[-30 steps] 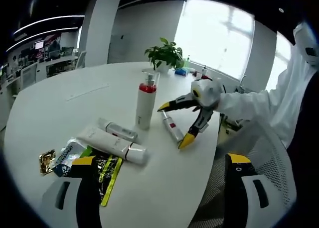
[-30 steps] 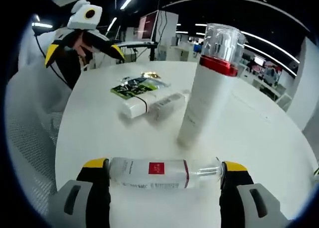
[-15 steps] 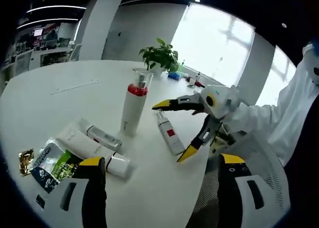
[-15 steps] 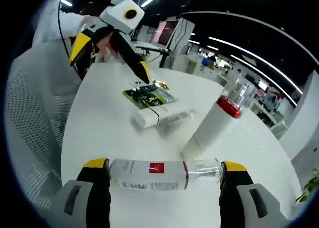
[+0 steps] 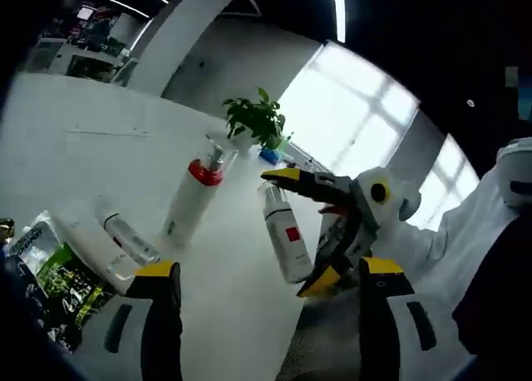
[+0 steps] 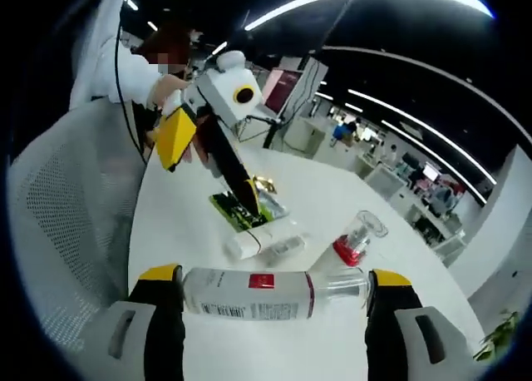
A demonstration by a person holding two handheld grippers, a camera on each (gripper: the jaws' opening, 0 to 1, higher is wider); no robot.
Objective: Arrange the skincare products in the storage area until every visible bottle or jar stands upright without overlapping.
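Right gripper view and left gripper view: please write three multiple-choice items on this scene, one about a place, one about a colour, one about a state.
1. Where is the clear bottle with the red square label?
A. Between the jaws of the right tool
B. Lying under the green packet
C. Standing beside the plant

2. What colour is the collar under the clear cap of the tall white pump bottle?
A. Blue
B. Red
C. Green

3. How is the white tube placed?
A. Upright on the table
B. Lying on the table
C. Held by the left tool

Answers:
1 A: in the right gripper view the bottle spans the gap of the right tool, both jaws pressing its ends.
2 B: the left gripper view shows a red band below the cap.
3 B: it lies flat on the white table, next to the green packet.
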